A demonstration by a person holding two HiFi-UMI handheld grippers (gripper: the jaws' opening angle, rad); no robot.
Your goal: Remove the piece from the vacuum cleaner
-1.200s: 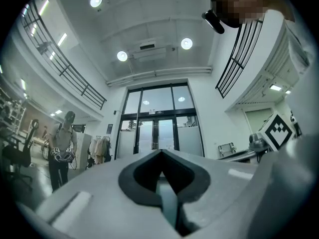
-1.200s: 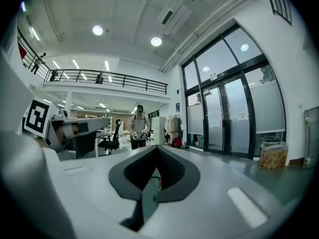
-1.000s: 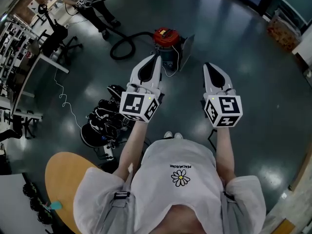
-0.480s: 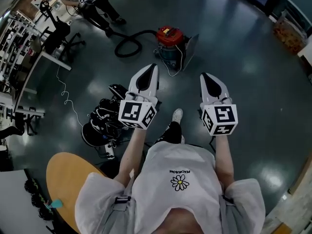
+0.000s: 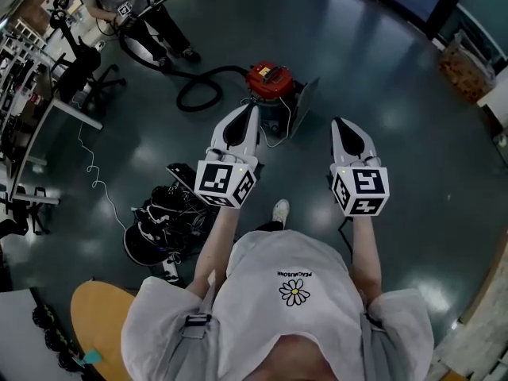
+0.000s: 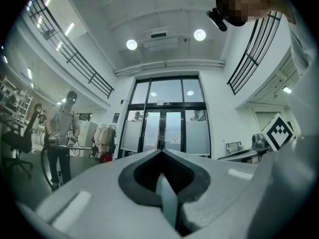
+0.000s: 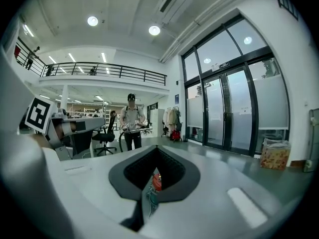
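Observation:
The vacuum cleaner (image 5: 268, 78) has a red lid on a teal drum and stands on the dark floor ahead of me. Its black hose (image 5: 196, 92) loops left to a person (image 5: 127, 2) who holds the wand. My left gripper (image 5: 247, 109) and right gripper (image 5: 342, 124) are held out side by side at chest height, short of the vacuum and well above the floor. Both are shut with nothing in them. In the right gripper view a sliver of the red vacuum (image 7: 156, 181) shows through the slit between the jaws. The left gripper (image 6: 162, 156) points at glass doors.
A grey flat panel (image 5: 306, 94) leans by the vacuum, with a white cable (image 5: 279, 116) beside it. A heap of black gear (image 5: 163, 215) lies at my left. Desks and an office chair (image 5: 83, 63) line the left side. A round wooden table (image 5: 99, 320) sits behind left.
I have taken a step: my shoe shows further back and the floor has shifted in view. Both grippers stay shut in front of me, about as far from the vacuum.

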